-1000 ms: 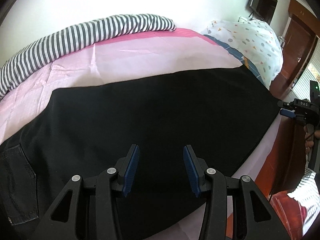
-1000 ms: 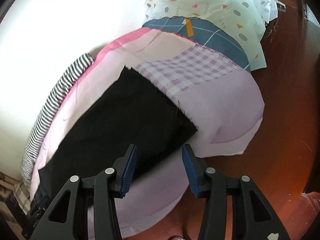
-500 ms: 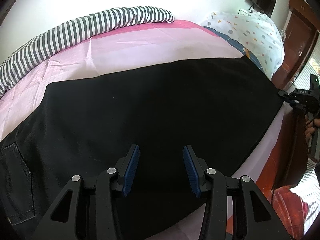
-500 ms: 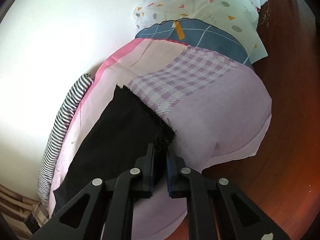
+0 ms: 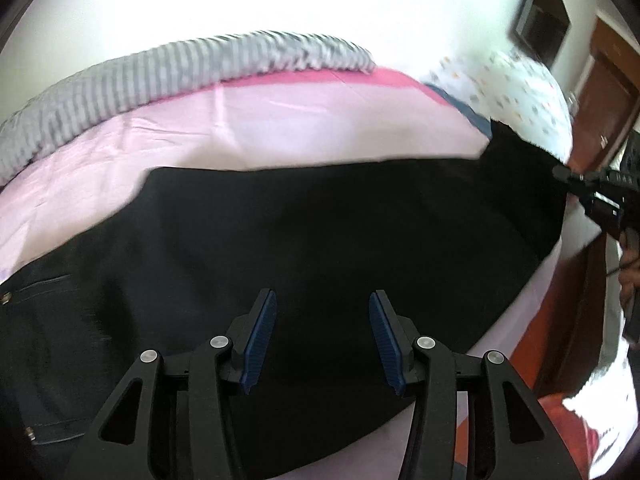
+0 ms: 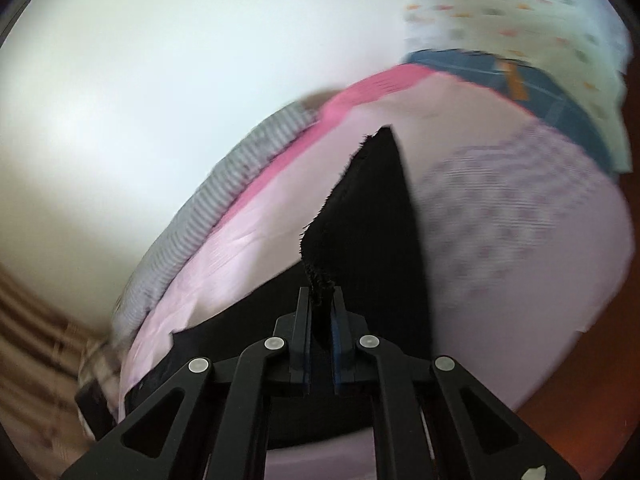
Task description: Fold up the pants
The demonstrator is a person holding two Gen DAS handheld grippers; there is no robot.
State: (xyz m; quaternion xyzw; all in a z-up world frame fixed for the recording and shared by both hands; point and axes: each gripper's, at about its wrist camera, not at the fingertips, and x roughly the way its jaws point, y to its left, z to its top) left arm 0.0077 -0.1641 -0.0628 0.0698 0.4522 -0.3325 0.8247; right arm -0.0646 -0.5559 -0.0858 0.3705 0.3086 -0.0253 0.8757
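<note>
While right claw point(image 6: 320, 300) pinches pants point(image 6: 376, 216) hem, left claw point(image 5: 322, 336) gapes.

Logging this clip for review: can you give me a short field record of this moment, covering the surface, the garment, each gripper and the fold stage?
surface: bed with a pink sheet
garment: black pants spread across the sheet, hem end raised off it
left gripper: open, above the middle of the pants, holding nothing
right gripper: shut on the frayed hem of the pants, lifting it
other items: striped blanket along the far edge, dotted white bedding at one end
fold stage: hem picked up, not yet laid over
image quality: both views motion-blurred
</note>
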